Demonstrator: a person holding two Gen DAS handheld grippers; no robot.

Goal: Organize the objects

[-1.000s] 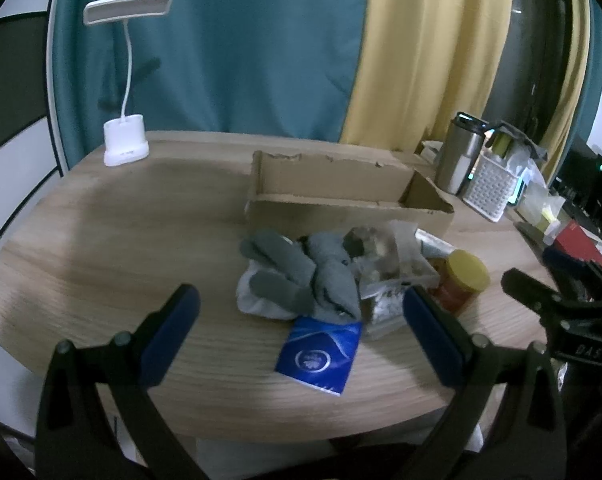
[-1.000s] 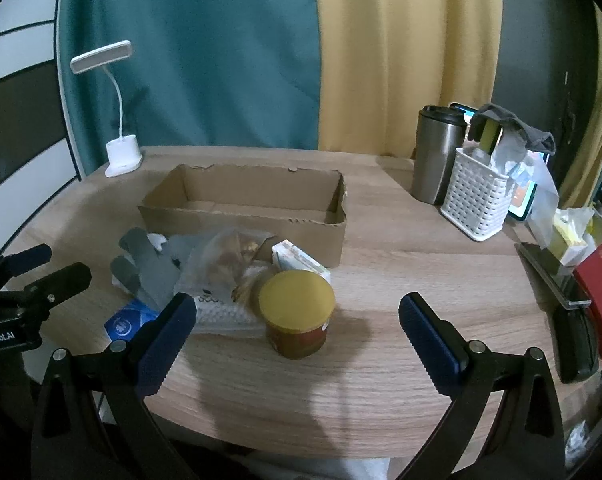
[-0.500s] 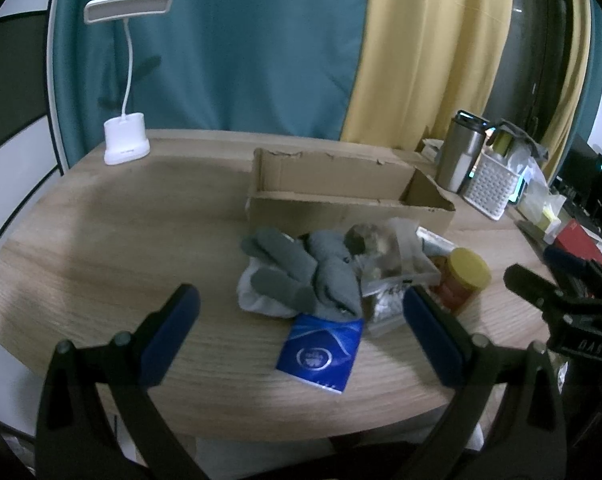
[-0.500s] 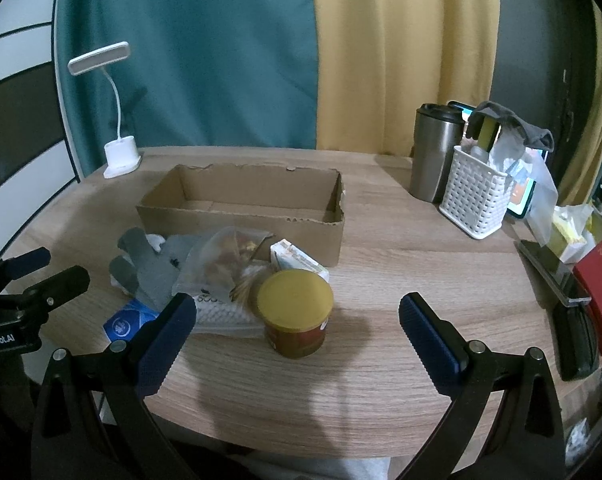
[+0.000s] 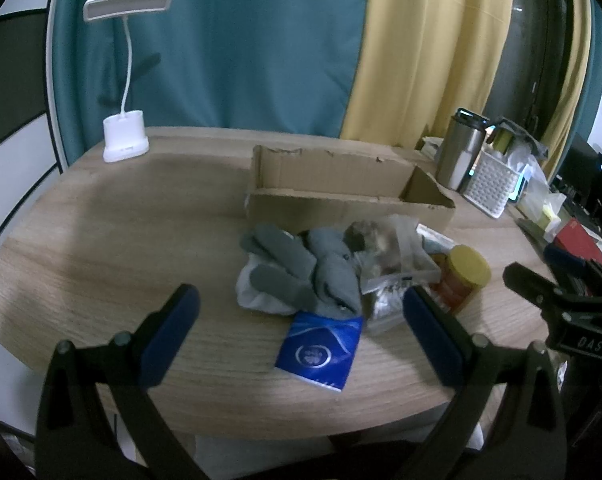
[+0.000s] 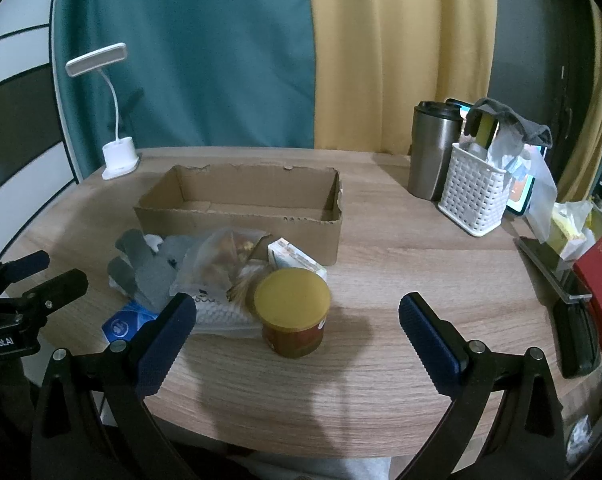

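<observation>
An empty cardboard box [image 5: 341, 196] [image 6: 241, 208] stands mid-table. In front of it lies a pile: grey gloves [image 5: 301, 268] [image 6: 149, 268], a clear bag of snacks [image 5: 389, 248] [image 6: 221, 256], a blue packet [image 5: 321, 352] [image 6: 125, 324], a small carton [image 6: 297, 258] and a yellow-lidded jar [image 5: 463, 276] [image 6: 293, 312]. My left gripper [image 5: 299, 336] is open and empty, just short of the blue packet. My right gripper [image 6: 293, 340] is open and empty, with the jar between its fingers' line of sight.
A white desk lamp [image 5: 125, 136] [image 6: 119, 156] stands at the far left. A steel tumbler [image 6: 433, 148], a white basket [image 6: 477, 196], a phone, a red book [image 6: 601, 280] and black items crowd the right edge. The table's front edge is close below both grippers.
Both grippers stay open and nearly still; the views shift only slightly, and nothing on the table has moved.
</observation>
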